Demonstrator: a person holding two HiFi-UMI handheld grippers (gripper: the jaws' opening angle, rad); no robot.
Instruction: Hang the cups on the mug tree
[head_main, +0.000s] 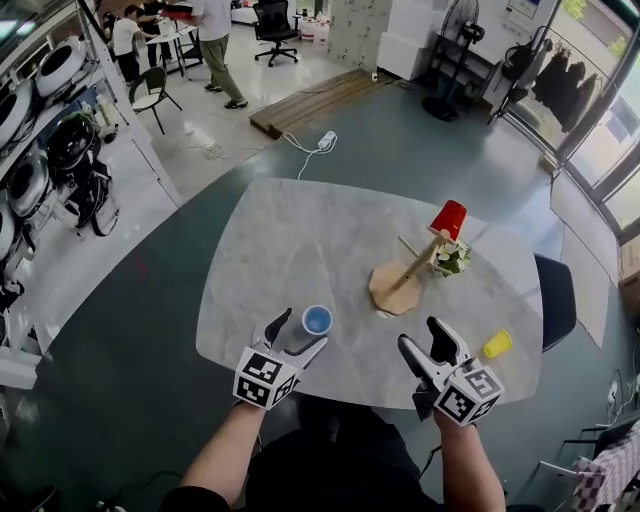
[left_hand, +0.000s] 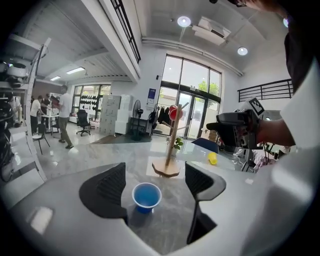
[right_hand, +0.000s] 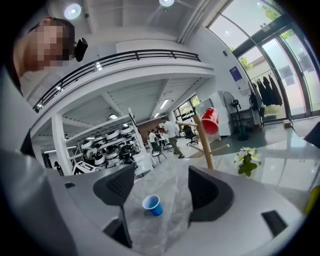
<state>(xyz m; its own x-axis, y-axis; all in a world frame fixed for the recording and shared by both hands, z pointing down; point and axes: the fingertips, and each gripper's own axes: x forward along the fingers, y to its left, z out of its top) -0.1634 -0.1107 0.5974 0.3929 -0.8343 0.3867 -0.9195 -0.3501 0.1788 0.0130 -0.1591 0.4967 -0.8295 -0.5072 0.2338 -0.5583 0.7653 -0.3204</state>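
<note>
A blue cup (head_main: 317, 321) stands upright on the marble table (head_main: 290, 250) near its front edge. My left gripper (head_main: 299, 332) is open with the blue cup (left_hand: 146, 196) between its jaws, not clamped. The wooden mug tree (head_main: 404, 278) stands right of centre with a red cup (head_main: 448, 219) hung on its top peg. A yellow cup (head_main: 497, 344) lies on its side near the right front edge. My right gripper (head_main: 424, 341) is open and empty, between the tree's base and the yellow cup. In the right gripper view the blue cup (right_hand: 151, 205) and red cup (right_hand: 210, 120) show.
A small pot of white flowers (head_main: 451, 258) sits just behind the mug tree. A dark chair (head_main: 557, 296) stands at the table's right side. Shelving with round white devices (head_main: 40, 130) lines the left wall. People (head_main: 215, 45) stand far behind.
</note>
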